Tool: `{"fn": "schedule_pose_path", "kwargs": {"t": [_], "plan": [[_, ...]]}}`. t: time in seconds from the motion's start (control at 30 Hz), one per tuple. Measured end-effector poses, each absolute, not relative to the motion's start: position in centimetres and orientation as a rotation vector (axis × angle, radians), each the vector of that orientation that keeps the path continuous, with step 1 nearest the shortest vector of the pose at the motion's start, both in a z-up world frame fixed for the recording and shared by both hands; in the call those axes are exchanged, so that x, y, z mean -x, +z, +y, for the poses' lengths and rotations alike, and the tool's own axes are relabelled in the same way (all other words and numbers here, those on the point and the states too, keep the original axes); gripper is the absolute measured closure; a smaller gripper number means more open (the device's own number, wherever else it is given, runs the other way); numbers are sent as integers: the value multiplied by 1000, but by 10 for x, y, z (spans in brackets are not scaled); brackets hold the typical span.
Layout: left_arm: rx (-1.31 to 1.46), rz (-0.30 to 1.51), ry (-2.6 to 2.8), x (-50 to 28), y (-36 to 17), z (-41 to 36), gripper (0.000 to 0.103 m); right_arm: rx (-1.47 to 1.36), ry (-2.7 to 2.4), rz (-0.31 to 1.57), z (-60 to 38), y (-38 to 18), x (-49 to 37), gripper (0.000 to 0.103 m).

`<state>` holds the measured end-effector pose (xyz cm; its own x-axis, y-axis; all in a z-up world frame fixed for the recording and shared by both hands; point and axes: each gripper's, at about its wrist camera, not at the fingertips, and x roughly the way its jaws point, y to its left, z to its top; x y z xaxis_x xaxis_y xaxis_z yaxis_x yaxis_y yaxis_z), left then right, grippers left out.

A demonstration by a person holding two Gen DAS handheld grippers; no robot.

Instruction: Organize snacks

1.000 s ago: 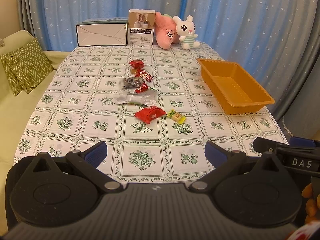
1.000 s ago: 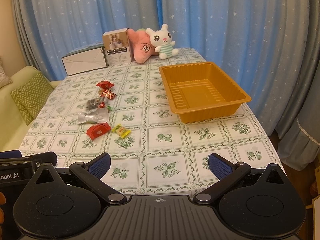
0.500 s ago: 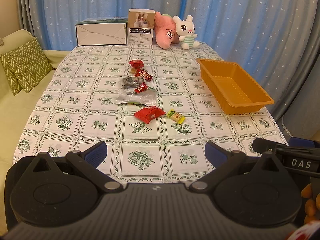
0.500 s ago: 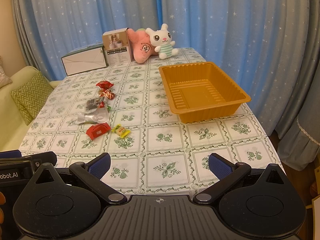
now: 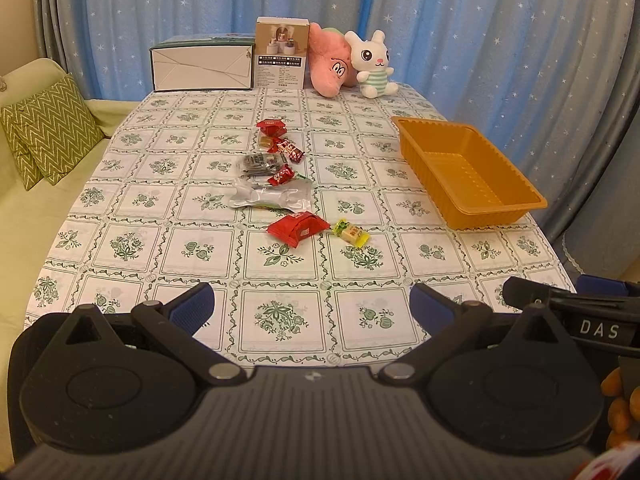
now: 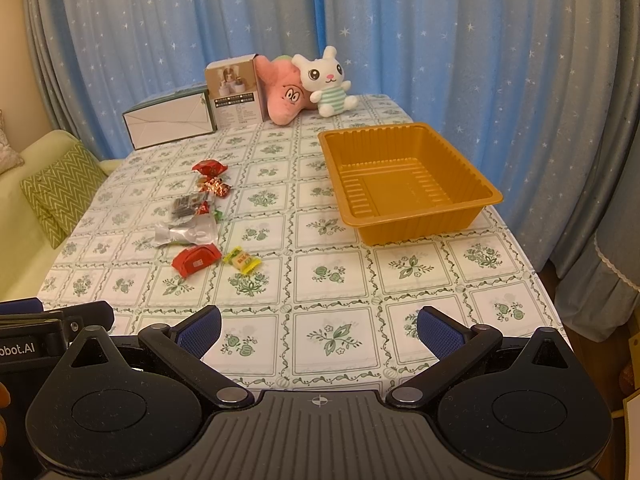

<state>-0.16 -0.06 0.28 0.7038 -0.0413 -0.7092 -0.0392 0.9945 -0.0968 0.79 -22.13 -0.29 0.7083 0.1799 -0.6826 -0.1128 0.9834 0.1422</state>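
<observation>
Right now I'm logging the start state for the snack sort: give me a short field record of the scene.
container: orange tray, empty, on the table's right side
snacks: loose cluster left of the tray, including red packet, yellow candy, silver pouch
left claw: open, holding nothing
right claw: open, holding nothing
progress: nothing in tray yet

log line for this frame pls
phase: pre-grasp | left gripper: open, empty | right gripper: open, empty | snacks: loose on table | orange tray: empty

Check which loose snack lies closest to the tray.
The yellow-green candy, alone at the near right end of the snack row; every other wrapper lies farther left of the orange tray.
</observation>
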Motion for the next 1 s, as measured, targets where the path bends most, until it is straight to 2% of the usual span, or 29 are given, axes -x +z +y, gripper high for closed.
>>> {"fn": "schedule_pose_path", "kwargs": {"t": [0.67,1.0], "plan": [[122,793,-3,0,0,0,0,-93,161,767,-221,-4,-8,0],[175,813,7,-26,-11,30,0,-87,189,762,-222,-17,-22,0]]}}
